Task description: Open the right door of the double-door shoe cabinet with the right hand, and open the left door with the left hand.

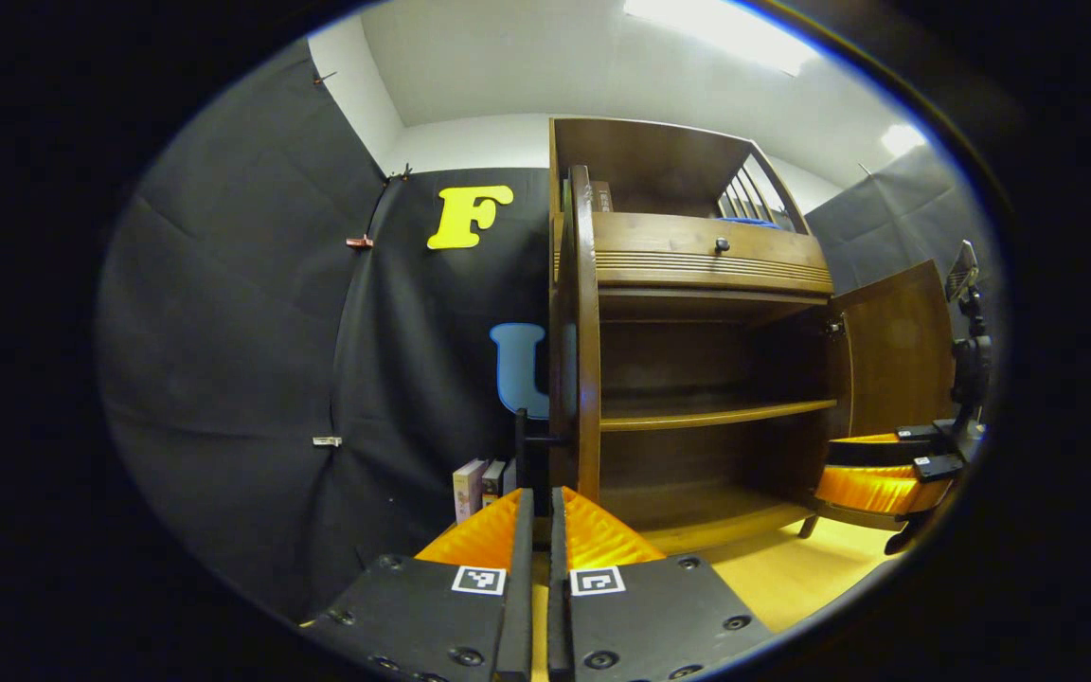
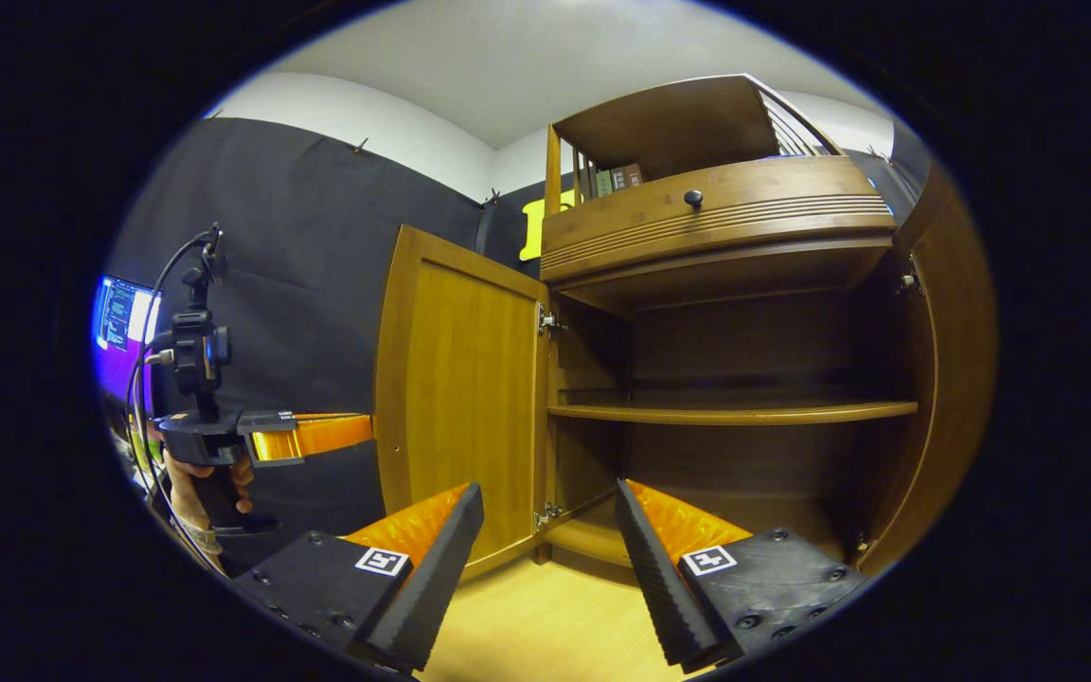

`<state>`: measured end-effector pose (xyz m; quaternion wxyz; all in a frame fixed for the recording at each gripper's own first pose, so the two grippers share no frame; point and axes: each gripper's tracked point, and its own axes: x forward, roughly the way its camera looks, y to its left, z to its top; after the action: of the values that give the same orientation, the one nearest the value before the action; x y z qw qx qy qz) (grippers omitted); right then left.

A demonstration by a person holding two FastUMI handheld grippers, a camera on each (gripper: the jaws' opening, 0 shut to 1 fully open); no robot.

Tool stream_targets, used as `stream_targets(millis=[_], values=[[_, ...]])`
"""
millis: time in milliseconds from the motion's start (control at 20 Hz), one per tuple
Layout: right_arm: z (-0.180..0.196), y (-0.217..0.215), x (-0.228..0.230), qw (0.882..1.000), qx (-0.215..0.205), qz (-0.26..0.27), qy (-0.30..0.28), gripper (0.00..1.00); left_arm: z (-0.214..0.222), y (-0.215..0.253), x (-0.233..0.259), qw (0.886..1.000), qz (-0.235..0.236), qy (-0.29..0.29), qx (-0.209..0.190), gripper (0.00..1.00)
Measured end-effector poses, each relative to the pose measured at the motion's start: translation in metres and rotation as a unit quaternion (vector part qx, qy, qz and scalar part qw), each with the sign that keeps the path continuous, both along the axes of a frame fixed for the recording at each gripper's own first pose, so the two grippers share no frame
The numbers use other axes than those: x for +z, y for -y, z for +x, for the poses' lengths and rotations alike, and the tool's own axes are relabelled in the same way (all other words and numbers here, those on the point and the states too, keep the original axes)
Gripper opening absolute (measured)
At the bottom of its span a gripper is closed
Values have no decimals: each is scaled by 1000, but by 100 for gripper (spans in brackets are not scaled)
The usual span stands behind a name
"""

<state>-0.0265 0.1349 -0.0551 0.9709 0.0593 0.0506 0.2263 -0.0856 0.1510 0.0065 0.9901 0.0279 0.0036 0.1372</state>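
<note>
Here the cabinet (image 2: pixel 735 313) has two doors, and both stand open. In the right gripper view the left door (image 2: pixel 460 398) swings out at the middle left of the frame, and the right door (image 2: pixel 953 379) runs along the right edge. Between them sit one shelf (image 2: pixel 735 413) and dark space above and below it. One drawer with one round knob (image 2: pixel 693 198) is at the top middle.

In the left gripper view the left gripper (image 1: pixel 538 526) is at the bottom middle, its two fingers pressed close together around the thin black handle (image 1: pixel 527 445) on the left door's edge. Whether both fingers squeeze it, I cannot tell. A few books (image 1: pixel 479 485) stand low, just left of the cabinet.

The right gripper (image 2: pixel 545 540), at the bottom of the right gripper view, has its two fingers spread wide apart and holds nothing. It sits low in front of the cabinet, above the floor (image 2: pixel 545 625). At the left of that view one hand (image 2: pixel 195 483) holds the left gripper, with a screen (image 2: pixel 119 332) behind it.
</note>
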Motion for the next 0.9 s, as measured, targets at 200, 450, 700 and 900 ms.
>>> stream_targets(millis=[200, 450, 700, 900], values=[[5, 4, 1, 1000, -20, -1, 4, 89, 1, 12, 2, 999, -13, 2, -44, 11], [8, 19, -5, 998, -61, -14, -10, 89, 24, 78, -9, 992, -32, -9, -123, 11], [2, 41, -3, 995, -93, -35, -7, 89, 48, 100, -15, 988, -31, -14, -154, 14], [4, 65, 2, 991, -127, -40, -3, 89, 65, 115, -17, 987, -21, -10, -162, 39]])
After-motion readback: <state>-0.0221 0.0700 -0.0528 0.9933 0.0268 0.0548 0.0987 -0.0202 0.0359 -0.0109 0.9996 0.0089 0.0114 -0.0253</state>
